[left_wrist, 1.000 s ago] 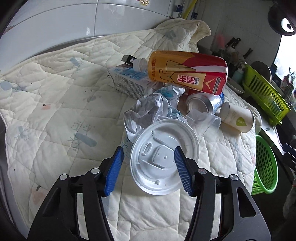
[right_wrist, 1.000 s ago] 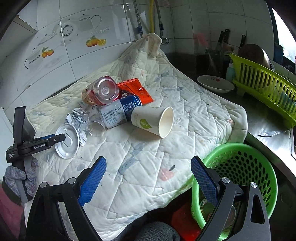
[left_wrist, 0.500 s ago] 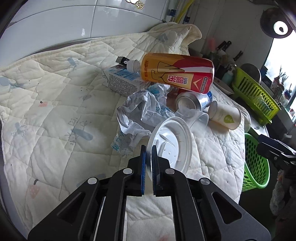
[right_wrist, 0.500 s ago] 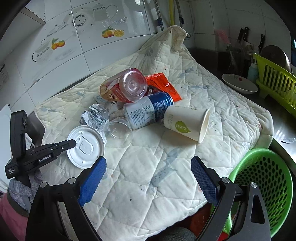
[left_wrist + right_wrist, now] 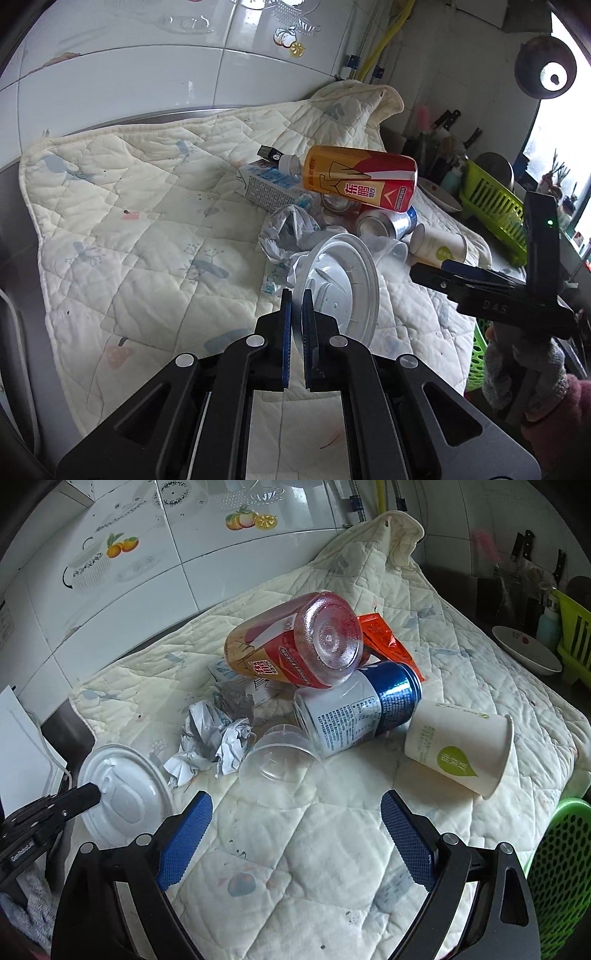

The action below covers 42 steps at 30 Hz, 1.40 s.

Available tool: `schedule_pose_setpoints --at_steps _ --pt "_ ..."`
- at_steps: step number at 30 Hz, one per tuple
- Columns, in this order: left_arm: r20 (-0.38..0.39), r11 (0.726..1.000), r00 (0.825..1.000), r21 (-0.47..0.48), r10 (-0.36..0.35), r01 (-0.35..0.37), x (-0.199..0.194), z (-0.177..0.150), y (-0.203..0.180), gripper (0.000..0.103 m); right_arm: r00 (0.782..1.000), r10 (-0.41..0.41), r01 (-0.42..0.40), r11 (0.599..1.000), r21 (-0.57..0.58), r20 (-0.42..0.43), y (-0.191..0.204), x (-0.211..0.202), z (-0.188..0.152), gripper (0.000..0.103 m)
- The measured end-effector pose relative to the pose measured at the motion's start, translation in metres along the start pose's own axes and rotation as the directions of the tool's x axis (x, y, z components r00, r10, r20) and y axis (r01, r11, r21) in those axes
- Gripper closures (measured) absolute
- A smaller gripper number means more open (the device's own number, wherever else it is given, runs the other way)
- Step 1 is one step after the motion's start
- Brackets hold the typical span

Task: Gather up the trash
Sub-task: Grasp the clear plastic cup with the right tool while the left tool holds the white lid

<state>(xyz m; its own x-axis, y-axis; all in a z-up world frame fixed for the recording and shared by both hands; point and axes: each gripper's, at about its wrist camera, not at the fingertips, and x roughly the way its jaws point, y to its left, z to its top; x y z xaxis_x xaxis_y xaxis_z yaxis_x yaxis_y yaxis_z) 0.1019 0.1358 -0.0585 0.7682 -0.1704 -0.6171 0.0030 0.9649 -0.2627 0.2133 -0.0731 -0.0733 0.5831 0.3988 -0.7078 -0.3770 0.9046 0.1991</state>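
My left gripper (image 5: 295, 295) is shut on the rim of a white plastic lid (image 5: 341, 284), which it holds tilted on edge just above the quilt. In the right wrist view that lid (image 5: 122, 790) shows at the left, pinched by the left gripper (image 5: 94, 794). My right gripper (image 5: 295, 812) stands open over the quilt, just short of a clear plastic cup (image 5: 277, 757) lying on its side. Behind the cup lie crumpled paper (image 5: 214, 738), a blue-and-white can (image 5: 358, 712), an orange-red bottle (image 5: 295, 646) and a paper cup (image 5: 461, 746).
A cream quilt (image 5: 332, 867) covers the counter. A green mesh basket (image 5: 561, 878) stands below its right edge. A milk carton (image 5: 266, 184), an orange wrapper (image 5: 384, 638), a white dish (image 5: 524, 650) and a green dish rack (image 5: 491, 206) are further back. Tiled wall behind.
My left gripper closed on the white lid and lifted it on edge off the quilt. My right gripper moved in over the quilt toward the clear cup, still open.
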Motion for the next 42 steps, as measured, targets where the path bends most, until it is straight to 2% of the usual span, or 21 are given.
schedule_pose_setpoints --at_steps 12,18,20,22,33,38,42 --pt "0.014 0.999 1.000 -0.036 -0.002 0.002 -0.006 -0.001 0.012 0.099 0.999 -0.018 0.020 0.999 0.045 -0.046 -0.001 0.049 0.009 0.014" --pt "0.011 0.999 1.000 -0.034 -0.007 0.007 -0.005 -0.002 0.010 0.099 0.998 -0.002 0.004 0.999 0.041 -0.061 -0.002 0.058 0.008 0.030" --pt "0.009 0.999 1.000 -0.033 -0.009 0.009 -0.005 -0.002 0.008 0.099 0.998 0.005 -0.003 0.999 0.034 -0.058 0.000 0.056 0.006 0.038" --pt "0.009 0.999 1.000 -0.032 -0.013 0.013 -0.005 -0.001 0.005 0.099 0.998 0.011 -0.009 0.999 0.031 -0.055 0.001 0.051 0.004 0.041" --pt "0.011 0.999 0.999 -0.018 -0.033 0.033 -0.007 -0.001 -0.008 0.099 0.998 0.054 -0.052 0.997 0.048 -0.026 -0.009 0.024 -0.008 0.042" --pt "0.010 0.998 0.998 0.000 -0.056 0.056 -0.006 0.001 -0.020 0.099 0.998 0.063 -0.062 0.996 0.056 -0.002 -0.016 -0.004 -0.021 0.042" --pt "0.001 0.995 0.996 0.034 -0.090 0.090 -0.001 0.000 -0.039 0.099 0.999 0.028 -0.030 0.997 0.064 0.033 -0.031 -0.037 -0.035 0.042"
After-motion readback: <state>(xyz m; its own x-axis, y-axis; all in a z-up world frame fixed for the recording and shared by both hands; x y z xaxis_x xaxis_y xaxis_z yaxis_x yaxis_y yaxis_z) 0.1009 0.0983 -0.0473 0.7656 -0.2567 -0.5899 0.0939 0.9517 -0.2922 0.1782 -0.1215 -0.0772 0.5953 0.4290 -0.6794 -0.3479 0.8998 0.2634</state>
